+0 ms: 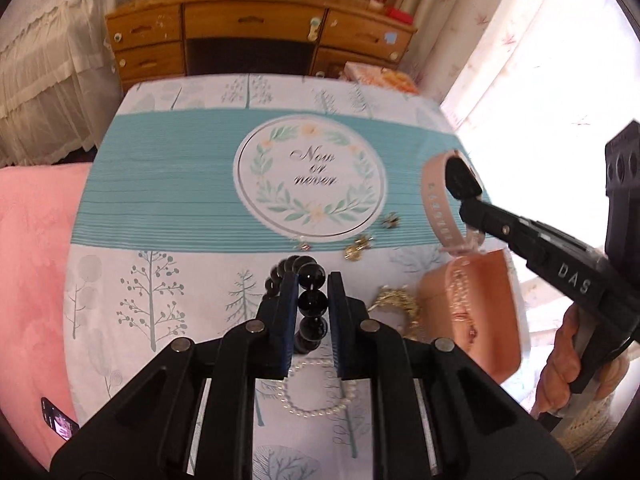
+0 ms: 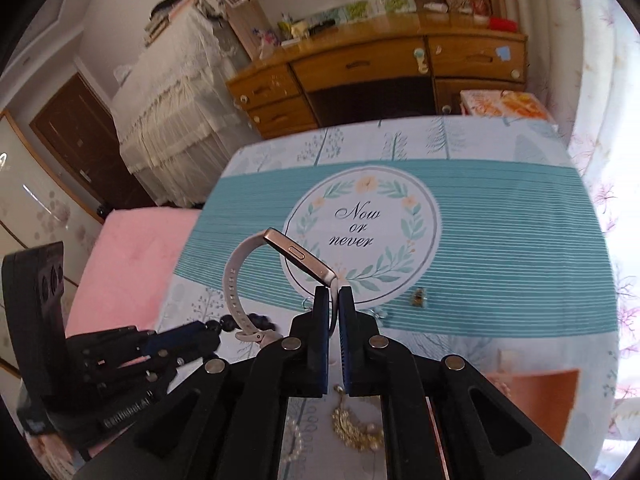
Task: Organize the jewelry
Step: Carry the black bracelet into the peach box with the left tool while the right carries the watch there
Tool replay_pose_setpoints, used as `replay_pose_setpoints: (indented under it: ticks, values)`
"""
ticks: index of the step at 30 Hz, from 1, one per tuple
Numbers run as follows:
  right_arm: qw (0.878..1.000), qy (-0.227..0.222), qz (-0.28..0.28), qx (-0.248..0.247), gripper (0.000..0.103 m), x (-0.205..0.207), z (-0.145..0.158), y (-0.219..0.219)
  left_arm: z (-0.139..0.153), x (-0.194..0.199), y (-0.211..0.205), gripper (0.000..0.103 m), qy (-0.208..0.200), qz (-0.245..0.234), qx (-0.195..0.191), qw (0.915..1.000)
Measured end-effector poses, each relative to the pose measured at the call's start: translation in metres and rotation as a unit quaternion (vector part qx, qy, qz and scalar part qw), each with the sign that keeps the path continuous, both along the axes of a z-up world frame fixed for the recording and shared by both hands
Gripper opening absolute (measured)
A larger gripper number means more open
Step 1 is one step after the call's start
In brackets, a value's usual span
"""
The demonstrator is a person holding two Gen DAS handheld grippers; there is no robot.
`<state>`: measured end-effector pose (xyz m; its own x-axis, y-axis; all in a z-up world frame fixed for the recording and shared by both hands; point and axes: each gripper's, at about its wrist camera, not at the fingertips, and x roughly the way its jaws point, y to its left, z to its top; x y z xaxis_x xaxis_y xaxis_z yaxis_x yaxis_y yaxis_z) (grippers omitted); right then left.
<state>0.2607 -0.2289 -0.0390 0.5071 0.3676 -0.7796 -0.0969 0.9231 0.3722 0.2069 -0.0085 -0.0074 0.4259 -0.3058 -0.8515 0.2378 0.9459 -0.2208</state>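
Here a tablecloth (image 1: pixel 168 184) covers the table before a wooden dresser (image 2: pixel 360 80).

1. You can read "Now or never" in dark script inside the round leaf wreath (image 2: pixel 362 236) printed on the tablecloth (image 2: pixel 500 220); in your left wrist view the same words blur, and the middle one is hard to make out.
2. You can read the raised letters "DAS" on the arm of the right gripper (image 1: pixel 464 184), seen from your left wrist camera.
3. Raised lettering also runs along the left gripper (image 2: pixel 188 334) in your right wrist view, but it is too blurred to read.
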Motion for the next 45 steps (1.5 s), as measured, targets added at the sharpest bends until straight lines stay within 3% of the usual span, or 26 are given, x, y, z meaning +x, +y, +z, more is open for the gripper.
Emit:
replay_pose_setpoints:
  ticks: [8, 15, 21, 29, 36, 45]
  values:
    - [0.997, -0.057, -0.039, -0.021, 0.005, -0.081, 0.05, -0.059, 0.057, -0.038, -0.045, 0.012, -0.052, -0.04, -0.015, 0.9978]
    - [0.996, -0.047, -0.075, -0.028, 0.005, -0.145, 0.046, -0.117, 0.069, -0.057, -0.116, 0.012, -0.064, -0.092, -0.017, 0.9935]
    - [0.996, -0.017, -0.086, -0.027, 0.005, -0.202, 0.012, -0.15, 0.053, -0.066, -0.175, 0.012, -0.045, -0.132, -0.011, 0.9902]
    - [0.996, 0.038, -0.082, -0.007, 0.005, -0.245, -0.053, -0.155, 0.012, -0.069, -0.234, 0.012, -0.013, -0.176, 0.008, 0.9843]
    - [0.994, 0.058, -0.087, 0.01, 0.005, -0.239, -0.085, -0.151, -0.025, -0.059, -0.262, 0.012, 0.015, -0.187, 0.019, 0.982]
    - [0.994, 0.063, -0.087, 0.016, 0.012, -0.221, -0.094, -0.141, -0.045, -0.055, -0.28, 0.012, 0.028, -0.201, 0.03, 0.9787]
